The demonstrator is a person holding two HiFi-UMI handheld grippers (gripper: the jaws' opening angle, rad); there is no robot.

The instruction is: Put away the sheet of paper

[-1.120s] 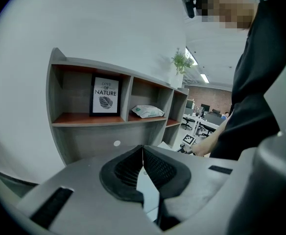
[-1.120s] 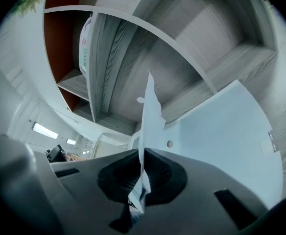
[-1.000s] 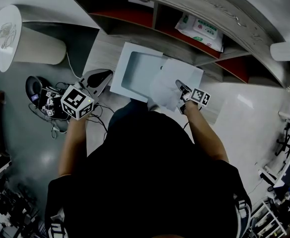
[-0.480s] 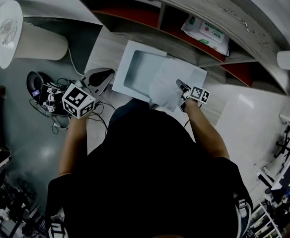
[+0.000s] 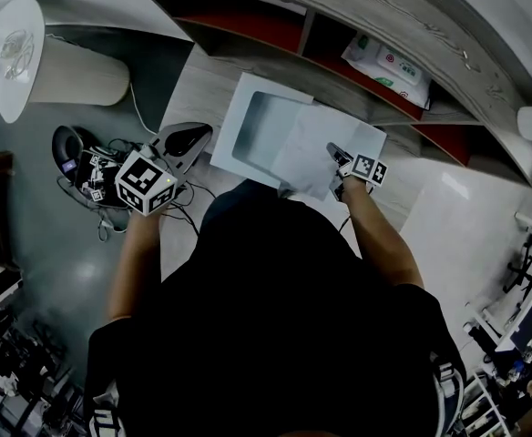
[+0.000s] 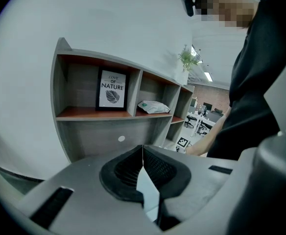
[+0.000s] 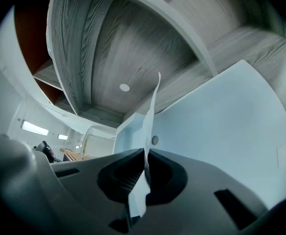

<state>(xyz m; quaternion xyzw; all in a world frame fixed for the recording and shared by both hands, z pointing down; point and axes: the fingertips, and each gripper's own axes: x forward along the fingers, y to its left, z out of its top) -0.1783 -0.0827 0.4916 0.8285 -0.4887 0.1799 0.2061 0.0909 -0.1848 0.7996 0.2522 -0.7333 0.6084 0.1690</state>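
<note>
A white sheet of paper hangs in my right gripper, which is shut on the sheet's right edge. In the right gripper view the paper stands edge-on between the pads. It hovers over the right part of an open white drawer, whose pale panel fills the right of that view. My left gripper is held to the left of the drawer, apart from the paper. Its jaws meet, and no object shows between them in the left gripper view.
A low grey shelf unit with red-brown boards runs behind the drawer and holds a white packet. A framed picture stands in one compartment. Cables and a dark device lie on the floor at left, near a round white table.
My right gripper has sunk with the paper, which now lies lower and flatter over the drawer. The left gripper has stayed where it was.
</note>
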